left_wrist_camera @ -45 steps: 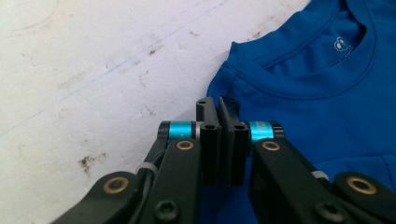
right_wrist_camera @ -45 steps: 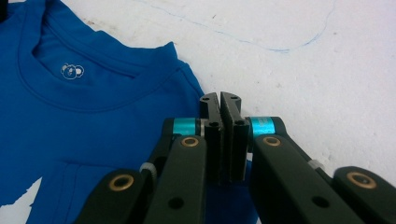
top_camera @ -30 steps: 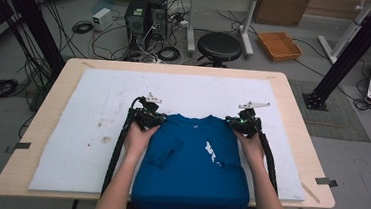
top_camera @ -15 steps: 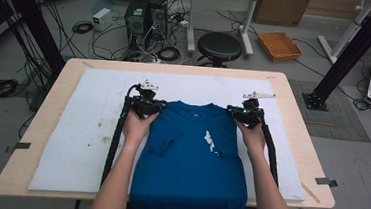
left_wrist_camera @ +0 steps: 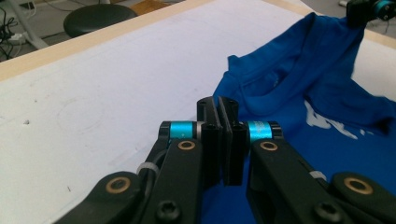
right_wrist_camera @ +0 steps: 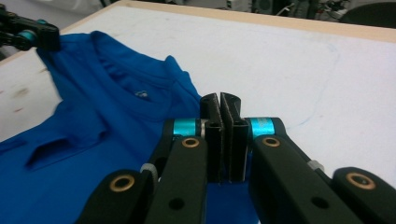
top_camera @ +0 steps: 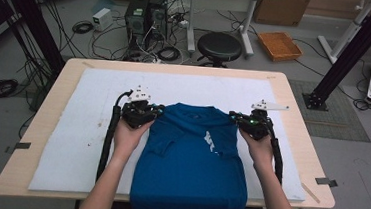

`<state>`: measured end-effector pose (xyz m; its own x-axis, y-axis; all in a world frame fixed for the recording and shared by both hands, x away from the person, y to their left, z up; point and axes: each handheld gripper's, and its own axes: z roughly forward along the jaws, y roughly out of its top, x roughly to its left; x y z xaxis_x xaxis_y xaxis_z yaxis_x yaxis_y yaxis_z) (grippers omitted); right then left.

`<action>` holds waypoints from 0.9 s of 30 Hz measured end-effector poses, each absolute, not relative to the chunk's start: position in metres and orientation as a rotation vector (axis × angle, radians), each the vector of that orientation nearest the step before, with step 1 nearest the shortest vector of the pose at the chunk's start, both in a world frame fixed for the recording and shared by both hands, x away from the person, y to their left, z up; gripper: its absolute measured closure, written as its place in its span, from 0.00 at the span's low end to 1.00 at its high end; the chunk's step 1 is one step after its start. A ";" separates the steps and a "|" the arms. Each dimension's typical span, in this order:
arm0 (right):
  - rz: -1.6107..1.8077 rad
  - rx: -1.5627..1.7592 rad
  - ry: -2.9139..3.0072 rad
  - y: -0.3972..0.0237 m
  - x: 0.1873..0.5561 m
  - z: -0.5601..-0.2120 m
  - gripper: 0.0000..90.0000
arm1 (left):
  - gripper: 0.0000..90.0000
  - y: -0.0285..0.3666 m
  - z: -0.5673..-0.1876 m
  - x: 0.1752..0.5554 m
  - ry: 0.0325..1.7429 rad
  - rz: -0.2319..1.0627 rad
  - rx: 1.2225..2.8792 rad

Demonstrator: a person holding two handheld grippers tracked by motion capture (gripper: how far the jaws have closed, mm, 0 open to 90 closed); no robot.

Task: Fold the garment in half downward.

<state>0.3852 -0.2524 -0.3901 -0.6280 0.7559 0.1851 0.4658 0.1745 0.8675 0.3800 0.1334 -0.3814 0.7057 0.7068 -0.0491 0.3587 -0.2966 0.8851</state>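
A blue T-shirt (top_camera: 192, 155) with a white chest print lies front up on the white mat (top_camera: 80, 141), and its hem hangs over the near table edge. My left gripper (top_camera: 157, 111) is shut on the shirt's left shoulder. My right gripper (top_camera: 233, 117) is shut on the right shoulder. Both shoulders are lifted a little off the mat. In the left gripper view my left gripper (left_wrist_camera: 218, 105) has its jaws pressed together beside the collar of the shirt (left_wrist_camera: 303, 70). The right gripper view shows my right gripper (right_wrist_camera: 220, 100) the same way, with the shirt (right_wrist_camera: 116, 102) spread to its left.
The mat covers most of the wooden table (top_camera: 293, 118). Beyond the far edge stand a black stool (top_camera: 219, 46), computer cases (top_camera: 143, 13) with loose cables, and an orange tray (top_camera: 280, 45) on the floor. A black frame post (top_camera: 348, 52) rises at the right.
Both hands have moved away from the person and upward, drawing the shirt's shoulders farther up the mat. Both grippers stayed shut.
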 end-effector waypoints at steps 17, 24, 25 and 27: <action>1.446 1.058 2.173 -0.256 0.315 -0.396 0.98 | 0.98 0.136 -0.388 0.315 0.670 0.447 1.960; 1.477 1.035 2.196 -0.261 0.293 -0.398 0.98 | 0.98 0.134 -0.396 0.291 0.624 0.452 1.994; 1.477 1.033 2.203 -0.262 0.290 -0.399 0.98 | 0.98 0.134 -0.398 0.287 0.616 0.458 2.001; 1.467 1.027 2.214 -0.263 0.284 -0.403 0.98 | 0.98 0.134 -0.402 0.281 0.607 0.454 2.006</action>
<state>0.2839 -0.2628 -0.4026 -0.7026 0.6980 0.1381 0.3995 0.2264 0.8883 0.2807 0.1341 -0.4021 0.8074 0.5861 0.0680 0.2304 -0.4192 0.8782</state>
